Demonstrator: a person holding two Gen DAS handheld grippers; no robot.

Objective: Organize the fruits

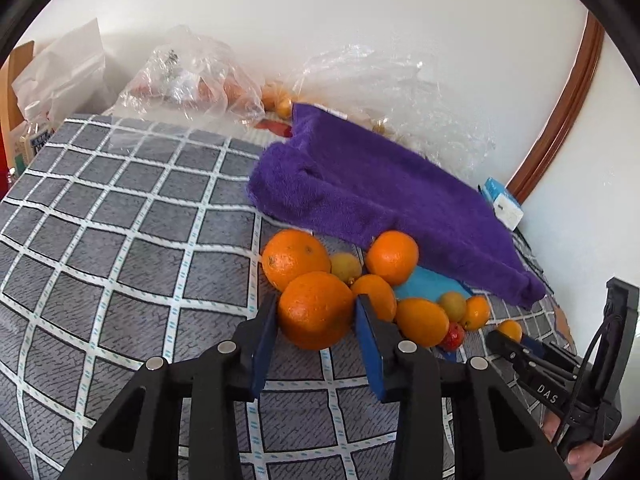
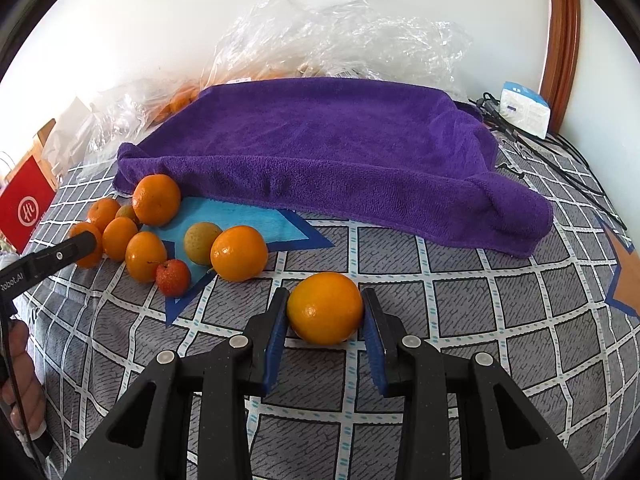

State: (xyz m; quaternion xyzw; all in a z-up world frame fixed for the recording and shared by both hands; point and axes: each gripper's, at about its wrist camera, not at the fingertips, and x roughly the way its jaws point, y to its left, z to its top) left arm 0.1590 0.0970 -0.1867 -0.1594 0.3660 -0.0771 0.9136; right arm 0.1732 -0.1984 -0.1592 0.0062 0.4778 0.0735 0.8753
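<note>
In the left wrist view my left gripper [image 1: 317, 304] is shut on a big orange [image 1: 314, 312] at the near edge of a fruit pile on the checked grey cloth [image 1: 120, 240]. The pile holds several oranges [image 1: 392, 256], two yellow-green fruits [image 1: 346, 266] and a small red fruit [image 1: 454, 336]. My right gripper [image 2: 326, 296] is shut on a single orange [image 2: 325, 308] that stands apart, to the right of the pile [image 2: 238, 252]. Each gripper also shows in the other's view: the right gripper [image 1: 508, 334] at the right edge, the left gripper [image 2: 86, 246] at the left edge.
A purple towel [image 2: 320, 148] lies spread behind the fruit, with a blue star-shaped paper [image 2: 240, 216] under the pile. Crumpled clear plastic bags [image 2: 340, 32] line the wall. A white-blue box [image 2: 524, 110] and cables [image 2: 560, 160] sit back right, a red box [image 2: 24, 204] at the left.
</note>
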